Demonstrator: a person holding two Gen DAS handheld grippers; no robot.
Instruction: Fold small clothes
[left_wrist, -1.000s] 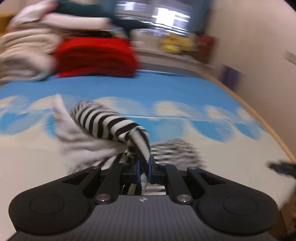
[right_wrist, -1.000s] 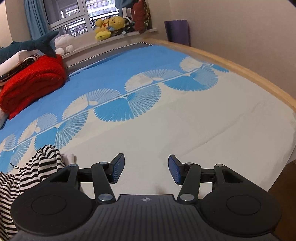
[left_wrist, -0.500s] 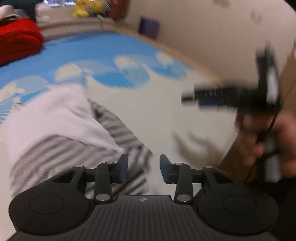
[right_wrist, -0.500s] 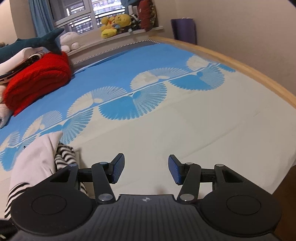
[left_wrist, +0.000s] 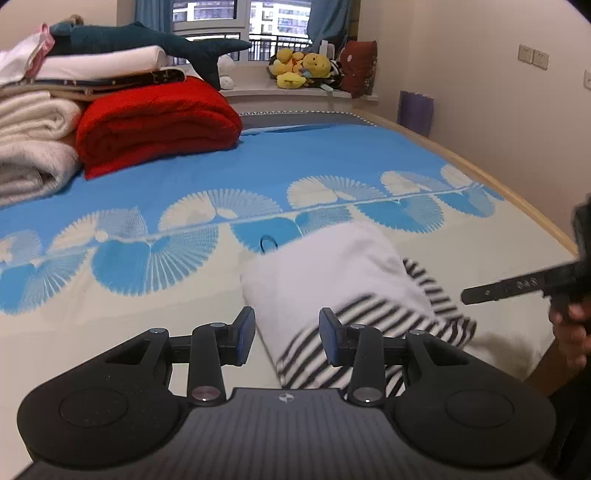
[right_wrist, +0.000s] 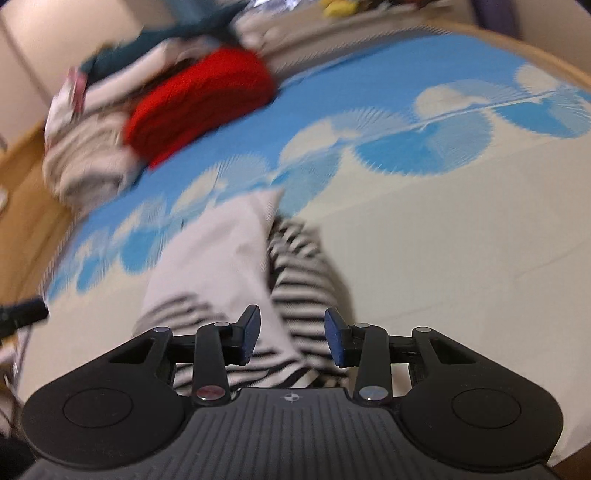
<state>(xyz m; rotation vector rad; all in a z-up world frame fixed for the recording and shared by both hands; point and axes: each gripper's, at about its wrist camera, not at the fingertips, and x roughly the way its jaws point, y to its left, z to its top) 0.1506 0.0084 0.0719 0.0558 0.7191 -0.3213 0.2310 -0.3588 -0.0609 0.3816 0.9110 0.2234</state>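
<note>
right wrist view blurred; striped garment partly hidden behind gripper body

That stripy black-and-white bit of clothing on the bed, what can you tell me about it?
The striped garment is small and soft, seemingly a knit with black and white stripes, partly folded so that a plain white side lies over the top and the stripes show at the near end and right edge. It lies flat on the bedsheet, where the blue fan pattern gives way to cream. Nothing grips it: both pairs of tongs stand open just above its near end.
</note>
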